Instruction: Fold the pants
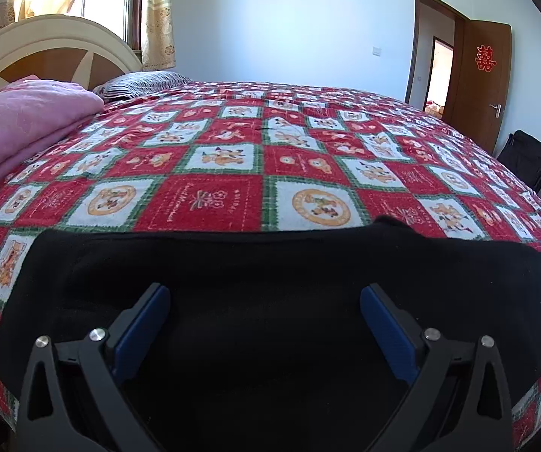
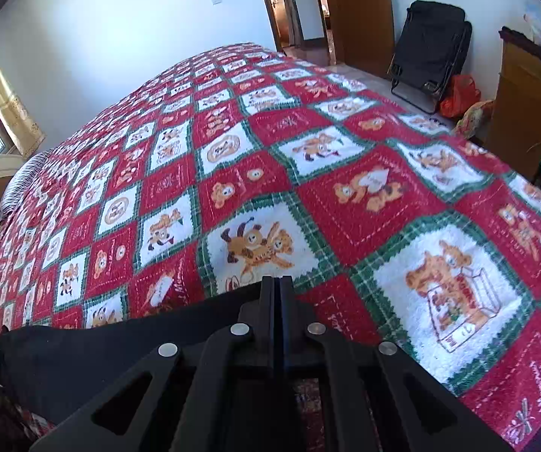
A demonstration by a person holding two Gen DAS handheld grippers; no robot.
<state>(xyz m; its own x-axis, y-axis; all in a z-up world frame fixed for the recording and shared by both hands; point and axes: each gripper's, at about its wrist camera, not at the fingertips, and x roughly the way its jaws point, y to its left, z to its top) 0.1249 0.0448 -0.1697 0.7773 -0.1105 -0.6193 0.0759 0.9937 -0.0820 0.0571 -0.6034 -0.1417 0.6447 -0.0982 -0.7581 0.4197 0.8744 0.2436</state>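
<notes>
Black pants [image 1: 270,275] lie flat along the near edge of a bed with a red, white and green checked blanket [image 1: 233,158]. My left gripper [image 1: 265,301] is open just above the pants, its blue pads [image 1: 146,324] spread wide with nothing between them. In the right wrist view the pants [image 2: 93,354] stretch off to the left. My right gripper [image 2: 277,286] is shut at the right-hand end of the pants, with black cloth right at its tips; the pinch itself is hidden by the fingers.
A folded pink blanket [image 1: 18,124] and a striped pillow [image 1: 138,83] lie by the headboard [image 1: 44,49] at the left. A black folded chair [image 2: 428,45], a red bag [image 2: 459,94] and a wooden cabinet [image 2: 523,105] stand beyond the bed's far right side, near an open door [image 1: 485,83].
</notes>
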